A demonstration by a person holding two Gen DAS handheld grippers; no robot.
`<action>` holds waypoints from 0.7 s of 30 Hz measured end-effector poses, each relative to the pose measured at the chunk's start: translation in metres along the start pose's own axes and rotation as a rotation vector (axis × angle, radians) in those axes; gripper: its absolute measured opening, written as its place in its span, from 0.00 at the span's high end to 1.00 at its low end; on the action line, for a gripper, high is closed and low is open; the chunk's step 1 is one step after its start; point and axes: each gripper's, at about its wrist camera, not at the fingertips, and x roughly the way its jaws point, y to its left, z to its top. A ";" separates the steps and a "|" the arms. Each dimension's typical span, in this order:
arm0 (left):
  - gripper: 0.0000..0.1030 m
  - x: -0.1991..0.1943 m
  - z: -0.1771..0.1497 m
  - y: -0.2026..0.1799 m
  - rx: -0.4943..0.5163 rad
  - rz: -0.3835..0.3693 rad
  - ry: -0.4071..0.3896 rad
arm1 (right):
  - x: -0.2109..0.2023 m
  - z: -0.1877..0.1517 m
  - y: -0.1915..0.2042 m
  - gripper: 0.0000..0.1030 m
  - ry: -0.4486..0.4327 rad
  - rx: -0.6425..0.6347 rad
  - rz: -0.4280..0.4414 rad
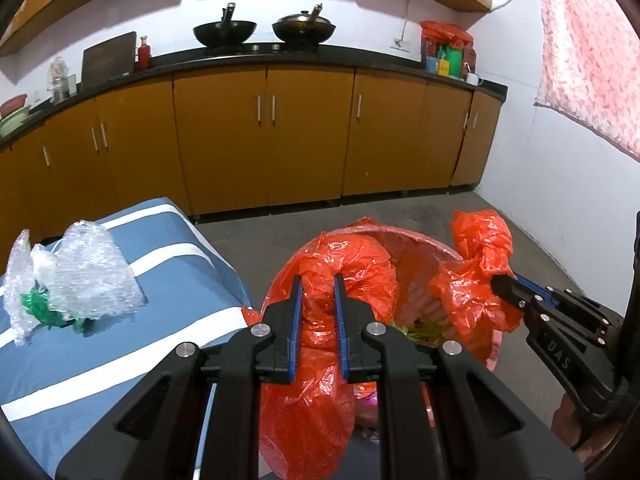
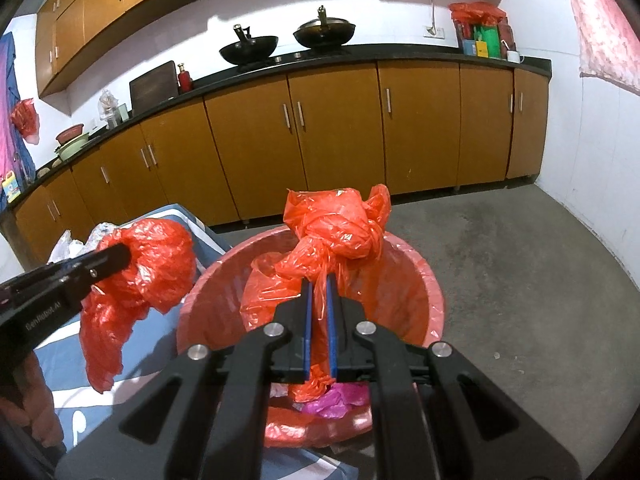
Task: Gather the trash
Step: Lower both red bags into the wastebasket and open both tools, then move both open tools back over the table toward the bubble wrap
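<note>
A kitchen with orange cabinets [image 1: 264,136] and a grey floor is seen from the left wrist; the left hand-held gripper [image 1: 317,280] is closed on a gathered edge of the red trash bag [image 1: 352,256] lining the pink bin [image 1: 494,354], while bubble wrap [image 1: 80,268] lies uncollected on the striped bed [image 1: 192,280].

From the right wrist, the right hand-held gripper [image 2: 319,278] is clamped below a knotted bunch of bag. Waste sits inside; tying appears unfinished.
</note>
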 end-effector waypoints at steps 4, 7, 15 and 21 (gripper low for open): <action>0.86 0.012 0.000 -0.004 0.007 -0.008 0.014 | 0.008 0.001 -0.006 0.92 0.003 0.008 0.008; 0.86 0.021 -0.001 -0.009 0.011 -0.015 0.027 | 0.014 0.004 -0.011 0.92 0.001 0.013 0.014; 0.74 0.037 -0.004 -0.009 -0.011 -0.030 0.060 | 0.020 0.002 -0.021 0.79 0.002 0.038 0.037; 0.72 0.033 -0.006 0.000 -0.026 0.003 0.059 | 0.014 -0.002 -0.018 0.77 -0.005 0.021 0.023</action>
